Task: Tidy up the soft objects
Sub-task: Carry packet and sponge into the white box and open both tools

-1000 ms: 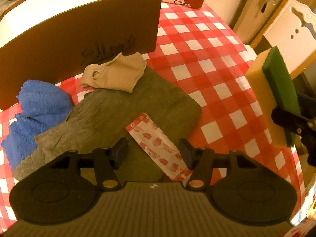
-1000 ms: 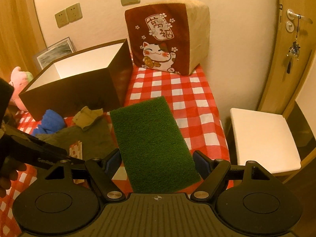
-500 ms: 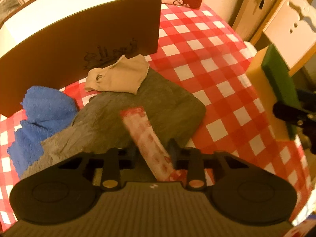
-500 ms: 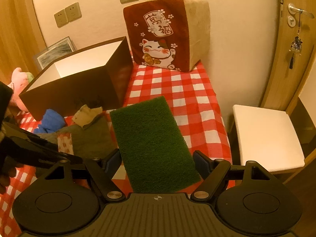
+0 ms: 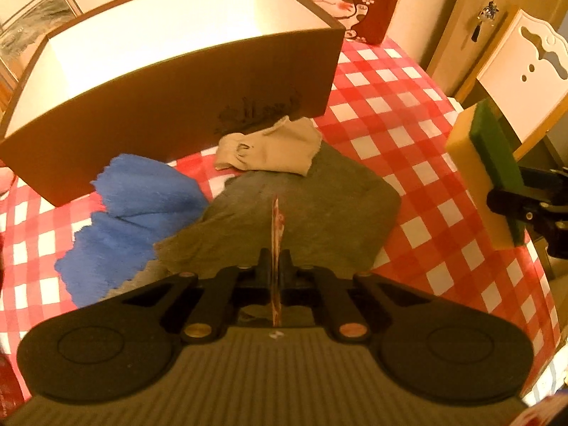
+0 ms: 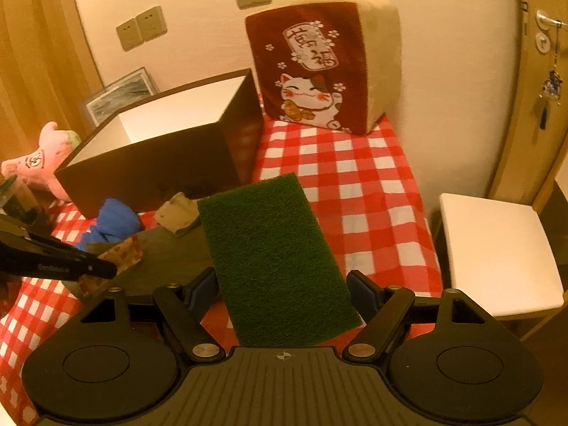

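My left gripper [image 5: 275,262] is shut on a thin red-patterned packet [image 5: 276,227], which stands edge-on above a grey cloth [image 5: 312,209]. The same packet [image 6: 122,257] shows in the right wrist view, pinched at the tip of that gripper [image 6: 96,269]. My right gripper [image 6: 282,285] is closed on a green and yellow sponge [image 6: 273,255], its pads against the sponge's sides; the sponge [image 5: 486,174] hangs at the right in the left wrist view. A blue towel [image 5: 135,209] and a beige sock [image 5: 269,149] lie in front of the open brown box [image 5: 177,106].
A cat-print cushion [image 6: 319,67] stands at the back of the red checked tablecloth [image 6: 355,184]. A pink plush toy [image 6: 35,163] sits left of the box. A white chair seat [image 6: 497,248] is off the table's right edge, near a wooden door [image 6: 532,71].
The left jaws closed on the packet, which lay flat on the grey cloth and now stands edge-on, lifted off it. The view has shifted toward the box. The right gripper kept still with the sponge.
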A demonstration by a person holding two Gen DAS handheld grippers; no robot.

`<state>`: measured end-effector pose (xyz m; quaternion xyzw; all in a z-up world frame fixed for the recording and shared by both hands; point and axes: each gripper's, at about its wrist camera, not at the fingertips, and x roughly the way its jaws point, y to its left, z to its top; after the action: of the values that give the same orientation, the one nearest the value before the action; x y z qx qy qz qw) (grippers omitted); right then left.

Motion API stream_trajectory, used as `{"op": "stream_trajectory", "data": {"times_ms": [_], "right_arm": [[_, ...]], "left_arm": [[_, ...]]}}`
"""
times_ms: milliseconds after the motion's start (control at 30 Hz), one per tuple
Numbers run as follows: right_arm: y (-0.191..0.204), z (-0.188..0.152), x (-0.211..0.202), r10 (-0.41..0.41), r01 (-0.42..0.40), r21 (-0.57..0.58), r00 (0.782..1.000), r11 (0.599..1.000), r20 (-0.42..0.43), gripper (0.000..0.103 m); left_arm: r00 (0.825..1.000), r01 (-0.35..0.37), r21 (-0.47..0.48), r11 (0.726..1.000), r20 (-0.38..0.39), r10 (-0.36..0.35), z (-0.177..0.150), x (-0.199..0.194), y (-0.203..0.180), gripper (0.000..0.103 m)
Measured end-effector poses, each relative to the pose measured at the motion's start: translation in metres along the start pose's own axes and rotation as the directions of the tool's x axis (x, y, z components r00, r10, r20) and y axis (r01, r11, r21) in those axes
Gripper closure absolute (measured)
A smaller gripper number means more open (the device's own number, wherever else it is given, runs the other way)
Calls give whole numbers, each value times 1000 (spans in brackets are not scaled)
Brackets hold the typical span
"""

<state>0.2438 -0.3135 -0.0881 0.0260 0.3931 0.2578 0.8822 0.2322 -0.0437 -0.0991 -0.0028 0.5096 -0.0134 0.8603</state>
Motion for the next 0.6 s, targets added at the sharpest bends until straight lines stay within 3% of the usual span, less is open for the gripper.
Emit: {"op": "stream_trajectory", "data": {"times_ms": [333,600], "right_arm": [[23,6,6,39,-39,-41,999,998,0,26],[43,19,7,60,-58,-74,998,996,21,26]], "left_arm": [[999,-1,-1,1000,42,1,-5,-17,8,100],[991,-8,-36,999,130,13,2,-47,28,100]]}}
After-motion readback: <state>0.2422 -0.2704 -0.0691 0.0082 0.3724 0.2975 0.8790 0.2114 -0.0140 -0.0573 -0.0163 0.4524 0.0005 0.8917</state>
